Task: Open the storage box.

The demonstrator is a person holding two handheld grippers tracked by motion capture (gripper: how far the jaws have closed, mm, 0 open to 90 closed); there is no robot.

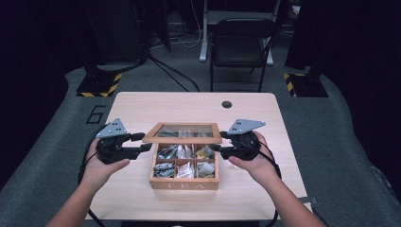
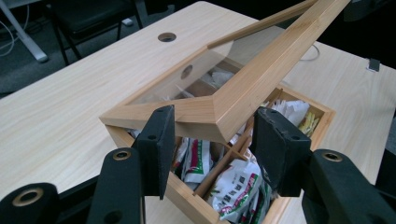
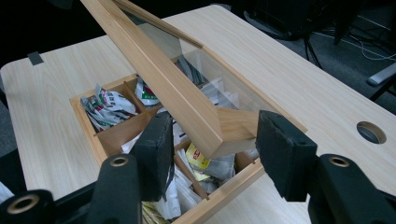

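Observation:
A wooden tea box (image 1: 184, 184) marked TEA sits mid-table, its compartments full of tea sachets (image 1: 185, 170). Its glass-paned lid (image 1: 183, 133) is tilted partly up, hinged at the far side. My left gripper (image 1: 143, 142) is at the lid's front left corner (image 2: 217, 119). Its jaws stand wide apart on either side of that corner. My right gripper (image 1: 216, 142) mirrors it at the front right corner (image 3: 217, 140), with its jaws also apart around the wood. From either gripper view, sachets (image 2: 233, 186) (image 3: 109, 107) show under the raised lid.
The light wooden table (image 1: 142, 109) has a round cable hole (image 1: 227, 104) at the far right. A black folding chair (image 1: 241, 42) stands beyond the far edge. Hazard-taped stand bases (image 1: 99, 85) sit on the grey floor.

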